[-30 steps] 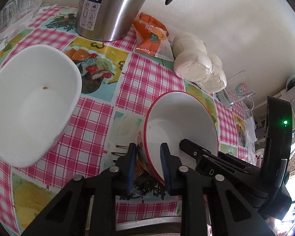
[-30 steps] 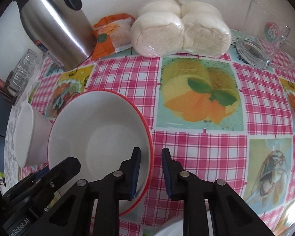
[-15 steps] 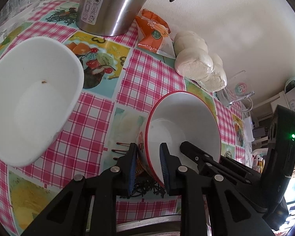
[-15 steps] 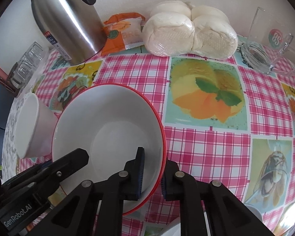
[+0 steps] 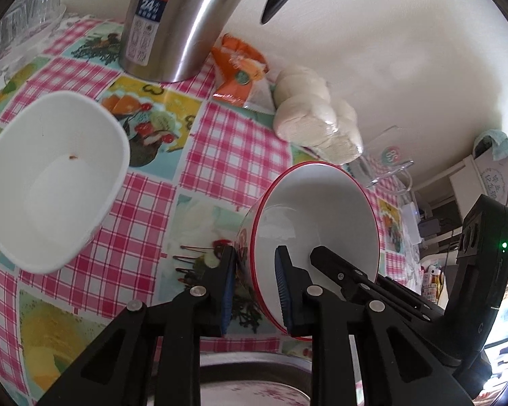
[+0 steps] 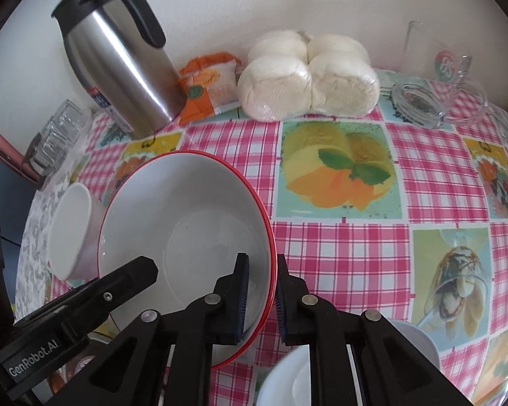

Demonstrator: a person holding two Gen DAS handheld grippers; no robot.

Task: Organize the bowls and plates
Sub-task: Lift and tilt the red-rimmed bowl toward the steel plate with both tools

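Your left tongs (image 5: 254, 286) and right tongs (image 6: 260, 296) both pinch the rim of the red-rimmed bowl (image 6: 186, 223), low in each frame, tilted above the desk (image 6: 338, 253). Beyond, at left, sits the white bowl (image 5: 50, 179); farther, the steel flask (image 6: 118, 67) and wrapped buns (image 6: 308, 77).

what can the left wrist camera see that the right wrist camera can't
Only the left wrist view shows the white bowl's inside with a brown speck, and cluttered shelves at right. Only the right shows the flask's lid and the glass jar. Both show the red-rimmed bowl gripped on opposite rim sides by the left hand-held gripper and right hand-held gripper.
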